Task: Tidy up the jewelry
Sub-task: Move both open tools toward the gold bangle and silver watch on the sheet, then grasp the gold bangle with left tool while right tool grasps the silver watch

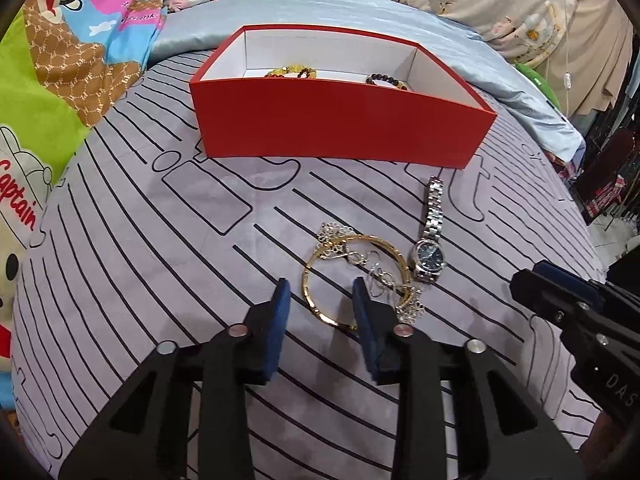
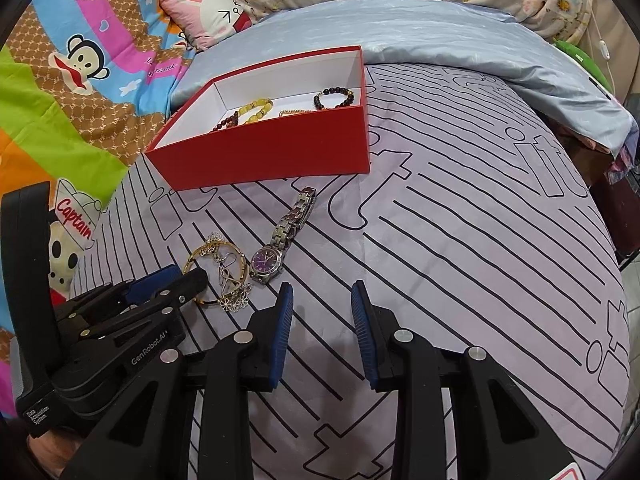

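Striped bedsheet (image 1: 160, 240) bears a red box (image 1: 340, 128); "Captain" bedding (image 2: 76, 220) alongside; left gripper (image 1: 320, 308), "GenRobot.AI", straddles the gold bangle (image 1: 320, 304) unclamped; right gripper (image 2: 322, 308) spread, empty.

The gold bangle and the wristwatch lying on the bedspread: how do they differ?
The gold bangle is a thin closed ring, while the wristwatch has a silver link strap stretched out straight toward the red box. A silver flower chain drapes over the bangle; nothing covers the watch. The bangle's rim sits between the left tool's fingers; the watch lies beside it. Both rest outside the box.
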The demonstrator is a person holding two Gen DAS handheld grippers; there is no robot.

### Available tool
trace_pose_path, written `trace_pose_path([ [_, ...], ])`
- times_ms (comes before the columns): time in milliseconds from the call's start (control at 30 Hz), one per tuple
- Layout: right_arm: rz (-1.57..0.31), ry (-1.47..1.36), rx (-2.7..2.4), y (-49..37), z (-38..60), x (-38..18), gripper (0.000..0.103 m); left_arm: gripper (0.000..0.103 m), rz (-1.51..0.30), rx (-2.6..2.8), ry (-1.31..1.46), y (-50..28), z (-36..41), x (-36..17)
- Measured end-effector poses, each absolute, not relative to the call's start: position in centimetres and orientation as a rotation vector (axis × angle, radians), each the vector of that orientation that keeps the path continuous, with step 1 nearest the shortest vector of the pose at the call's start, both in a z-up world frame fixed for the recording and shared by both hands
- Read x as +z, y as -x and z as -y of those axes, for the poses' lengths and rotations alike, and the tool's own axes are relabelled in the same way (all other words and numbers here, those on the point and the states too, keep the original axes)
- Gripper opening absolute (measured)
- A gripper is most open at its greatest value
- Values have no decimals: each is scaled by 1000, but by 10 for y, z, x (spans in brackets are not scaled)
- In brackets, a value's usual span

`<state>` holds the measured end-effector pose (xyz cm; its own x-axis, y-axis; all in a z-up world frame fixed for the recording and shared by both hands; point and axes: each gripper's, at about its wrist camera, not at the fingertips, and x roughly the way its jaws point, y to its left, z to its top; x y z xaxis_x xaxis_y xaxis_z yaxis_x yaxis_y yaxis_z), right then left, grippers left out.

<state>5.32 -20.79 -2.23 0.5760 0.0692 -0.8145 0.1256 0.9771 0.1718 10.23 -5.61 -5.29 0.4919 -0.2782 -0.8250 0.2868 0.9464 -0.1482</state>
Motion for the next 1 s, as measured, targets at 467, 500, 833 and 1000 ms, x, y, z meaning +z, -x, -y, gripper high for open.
trace_pose_path([
  [467,-961,-228,-37,-51,209,-23,30,38,-950,-242,-80,-102,47,-57],
  [500,-961,-227,-36,-51,209,-23,30,29,-945,-245,-85,-102,48,-57],
  [833,-957,-229,-32,-50,207,-23,30,3,-961,-312,-43,-98,49,-47],
  [1000,-954,-230,-26,-48,204,-22,30,3,-940,-330,8,-90,41,-28],
])
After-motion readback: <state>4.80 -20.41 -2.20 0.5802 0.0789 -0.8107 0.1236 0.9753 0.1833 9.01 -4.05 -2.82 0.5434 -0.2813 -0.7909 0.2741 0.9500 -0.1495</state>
